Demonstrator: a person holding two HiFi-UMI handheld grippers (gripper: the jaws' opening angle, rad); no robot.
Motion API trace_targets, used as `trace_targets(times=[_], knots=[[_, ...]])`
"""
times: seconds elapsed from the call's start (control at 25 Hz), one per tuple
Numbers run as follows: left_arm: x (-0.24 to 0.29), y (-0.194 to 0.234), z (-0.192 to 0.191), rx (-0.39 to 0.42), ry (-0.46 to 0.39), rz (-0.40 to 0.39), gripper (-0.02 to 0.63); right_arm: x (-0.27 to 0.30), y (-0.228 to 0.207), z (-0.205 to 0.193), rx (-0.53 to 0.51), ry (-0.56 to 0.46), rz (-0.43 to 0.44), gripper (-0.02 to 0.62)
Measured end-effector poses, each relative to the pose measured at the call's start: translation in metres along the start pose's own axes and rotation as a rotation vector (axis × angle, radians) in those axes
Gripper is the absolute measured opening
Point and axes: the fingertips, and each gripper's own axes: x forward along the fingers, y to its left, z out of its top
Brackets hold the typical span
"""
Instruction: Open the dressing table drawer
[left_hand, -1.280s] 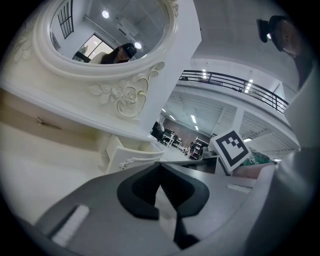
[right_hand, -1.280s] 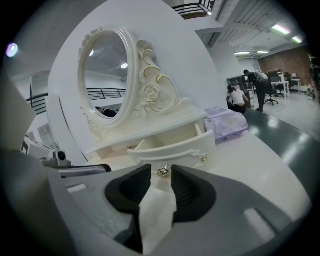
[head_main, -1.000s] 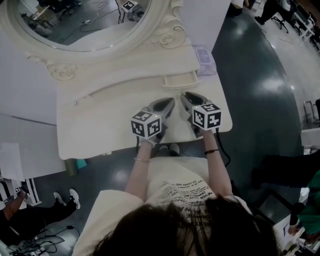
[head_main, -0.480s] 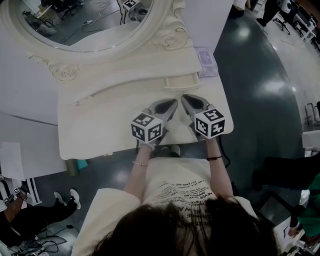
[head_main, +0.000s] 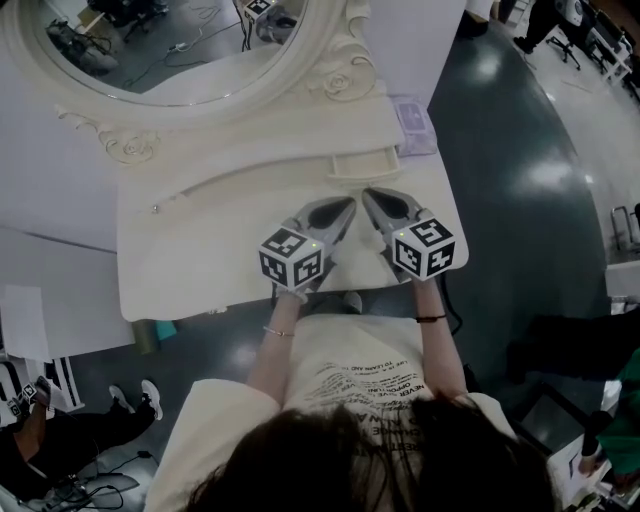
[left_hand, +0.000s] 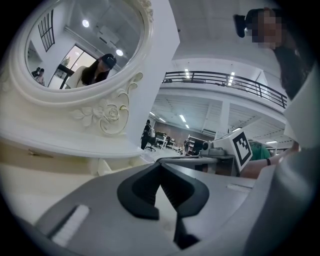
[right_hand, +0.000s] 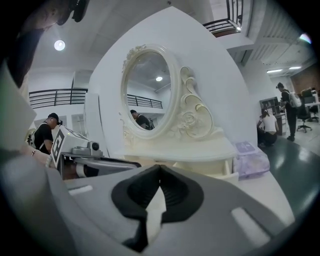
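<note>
Cream drawer (head_main: 365, 160), lengthwise left-right, facing person (head_main: 370, 400)

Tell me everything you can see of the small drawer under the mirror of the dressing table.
The drawer is a small, shallow box in the same cream, painted-looking finish as the dressing table. It stands pulled out, level, from under the right end of the mirror shelf. From above its inside shows, and nothing can be seen in it. No knob can be made out. A lilac pack lies close on its right; whether they touch is unclear. Nothing grips it.
</note>
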Motion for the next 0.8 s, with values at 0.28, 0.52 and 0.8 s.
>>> trace_targets(times=[0.28,0.52,0.8], knots=[[-0.005,0.000,0.007,0.013,-0.022,0.002,-0.002,-0.001,0.009,0.014,-0.033,-0.044,0.027,0.003],[-0.008,-0.001,0.008,0.021,-0.030,0.004,-0.002,-0.001,0.012,0.013,-0.035,-0.057,0.037,0.003],[-0.013,0.001,0.008,0.023,-0.025,0.006,-0.002,-0.001,0.014,0.014,-0.028,-0.069,0.037,0.003]])
